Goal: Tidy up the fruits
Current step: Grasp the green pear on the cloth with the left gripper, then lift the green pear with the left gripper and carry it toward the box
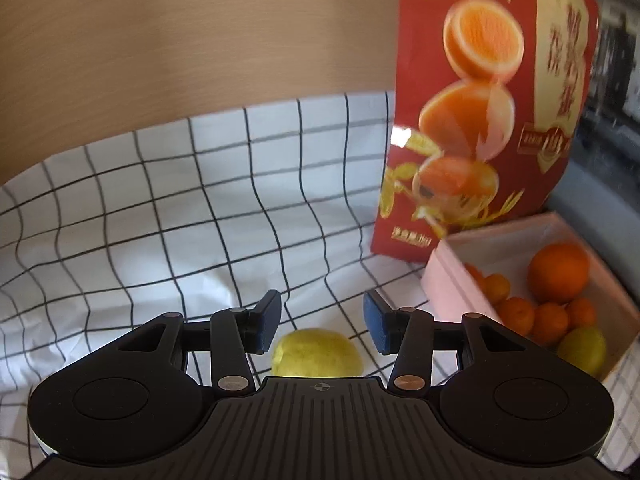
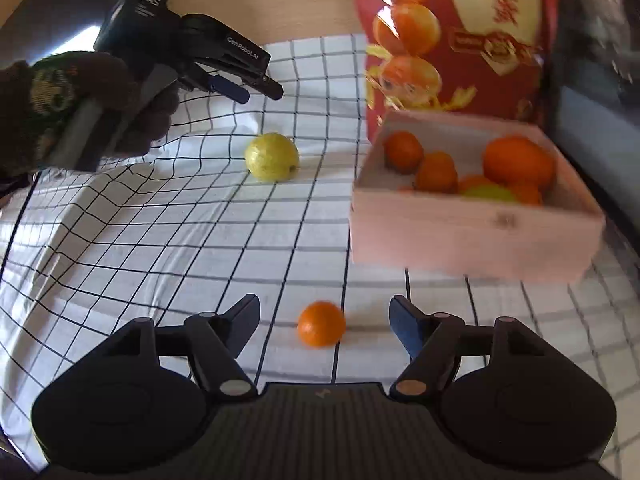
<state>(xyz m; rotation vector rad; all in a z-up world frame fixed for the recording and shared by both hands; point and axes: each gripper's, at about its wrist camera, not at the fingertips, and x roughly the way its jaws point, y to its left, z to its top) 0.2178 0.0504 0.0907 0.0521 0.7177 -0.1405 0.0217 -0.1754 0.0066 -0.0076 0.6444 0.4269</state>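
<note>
A yellow-green apple (image 1: 316, 354) lies on the checked cloth just below my left gripper (image 1: 322, 322), whose jaws stand apart with nothing between the pads. In the right wrist view the same apple (image 2: 272, 157) lies mid-cloth, and the left gripper (image 2: 256, 90) hovers above and to its left, held by a gloved hand (image 2: 60, 108). A small orange (image 2: 321, 324) rests on the cloth between the spread fingers of my right gripper (image 2: 322, 320), untouched by either pad. A pale pink box (image 2: 472, 228) at the right holds several oranges and a yellow-green fruit.
A tall red bag printed with oranges (image 1: 480, 100) stands right behind the pink box (image 1: 452, 280). The white checked cloth (image 2: 160, 240) is wrinkled and covers a wooden table (image 1: 180, 40). A dark surface runs along the right side beyond the box.
</note>
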